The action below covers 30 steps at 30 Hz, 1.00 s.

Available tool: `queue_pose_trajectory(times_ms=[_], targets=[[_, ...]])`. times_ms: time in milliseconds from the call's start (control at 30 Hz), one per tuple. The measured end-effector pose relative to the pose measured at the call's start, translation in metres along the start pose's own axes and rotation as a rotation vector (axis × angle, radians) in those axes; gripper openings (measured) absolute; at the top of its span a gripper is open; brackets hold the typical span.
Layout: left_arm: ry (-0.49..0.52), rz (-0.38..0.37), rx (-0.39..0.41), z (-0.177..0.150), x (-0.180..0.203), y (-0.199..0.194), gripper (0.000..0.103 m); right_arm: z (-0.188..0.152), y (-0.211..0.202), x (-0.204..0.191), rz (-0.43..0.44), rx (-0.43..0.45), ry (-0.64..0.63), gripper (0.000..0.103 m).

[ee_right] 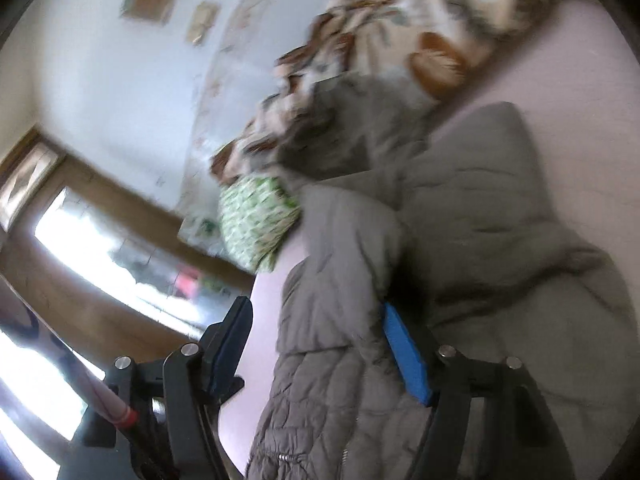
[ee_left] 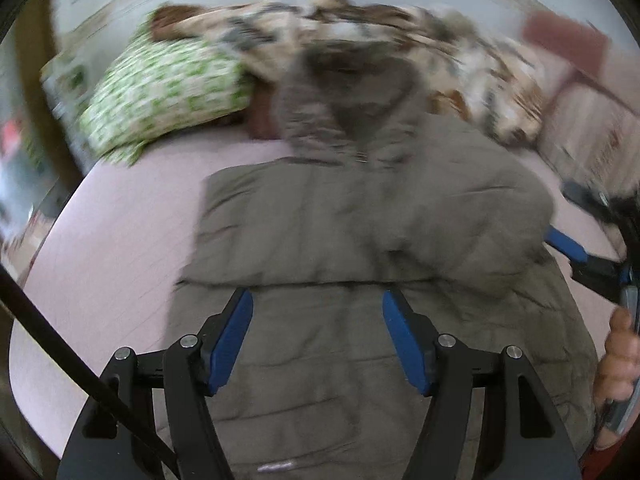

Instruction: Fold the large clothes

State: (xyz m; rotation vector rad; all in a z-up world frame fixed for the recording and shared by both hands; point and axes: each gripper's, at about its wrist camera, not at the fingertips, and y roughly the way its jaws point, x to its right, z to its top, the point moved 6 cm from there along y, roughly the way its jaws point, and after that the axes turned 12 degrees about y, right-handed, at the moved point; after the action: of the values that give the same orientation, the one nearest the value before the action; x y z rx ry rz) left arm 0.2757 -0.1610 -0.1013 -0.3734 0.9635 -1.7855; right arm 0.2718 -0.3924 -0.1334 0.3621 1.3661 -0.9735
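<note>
Grey padded coat (ee_left: pixel 360 216) on bed (ee_left: pixel 120 232): bulky, soft, slippery; grip hem. Left hand-held gripper (ee_left: pixel 317 332) released above it; right hand-held gripper (ee_right: pixel 316 344) spread around a fold.

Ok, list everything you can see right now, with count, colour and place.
puffer coat: one, grey-brown, spread on the bed, fur-trimmed hood at the far end
bed sheet: one, pale pink, under the coat
pillow: one, green-and-white, far left
blanket: one, beige-brown patterned, bunched at the far side
left hand-held gripper: open, above the coat's lower part
right hand-held gripper: open, coat fabric between its fingers
right hand: holds the right gripper
</note>
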Motion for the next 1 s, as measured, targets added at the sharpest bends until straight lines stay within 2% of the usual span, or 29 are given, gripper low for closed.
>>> queue_pose_trajectory(times_ms=[100,267,433,533,600,667,700,733,800,900,1000], targets=[[0.093,-0.019,0.003,0.012,0.037,0.012,0.067,0.025,-0.015,0.021,0.005,0.068,0.126,0.073],[0.281,-0.030,0.023,0.031,0.110,0.032,0.067,0.055,-0.062,0.050,0.016,0.177,0.288,0.078],[0.399,-0.069,0.014,0.039,0.169,0.059,0.067,0.068,-0.085,0.057,-0.040,0.221,0.282,0.079],[0.437,-0.041,-0.007,0.041,0.189,0.081,0.067,0.067,-0.096,0.060,-0.086,0.227,0.242,0.079],[0.445,0.032,-0.020,0.043,0.190,0.096,0.066,0.066,-0.094,0.060,-0.120,0.223,0.216,0.079],[0.418,0.053,-0.049,0.045,0.185,0.105,0.046,0.065,-0.092,0.063,-0.150,0.217,0.193,0.079],[0.371,0.032,-0.070,0.046,0.177,0.108,0.035,0.064,-0.089,0.063,-0.171,0.213,0.178,0.079],[0.336,0.010,-0.071,0.049,0.171,0.107,0.030,0.062,-0.085,0.062,-0.204,0.211,0.150,0.079],[0.268,-0.014,-0.054,0.058,0.150,0.097,0.026,0.059,-0.077,0.060,-0.268,0.204,0.097,0.079],[0.154,-0.027,-0.013,0.074,0.099,0.074,0.026,0.053,-0.063,0.056,-0.341,0.191,0.019,0.079],[0.043,0.004,0.011,0.084,0.037,0.059,0.025,0.045,-0.046,0.052,-0.402,0.165,-0.042,0.079]])
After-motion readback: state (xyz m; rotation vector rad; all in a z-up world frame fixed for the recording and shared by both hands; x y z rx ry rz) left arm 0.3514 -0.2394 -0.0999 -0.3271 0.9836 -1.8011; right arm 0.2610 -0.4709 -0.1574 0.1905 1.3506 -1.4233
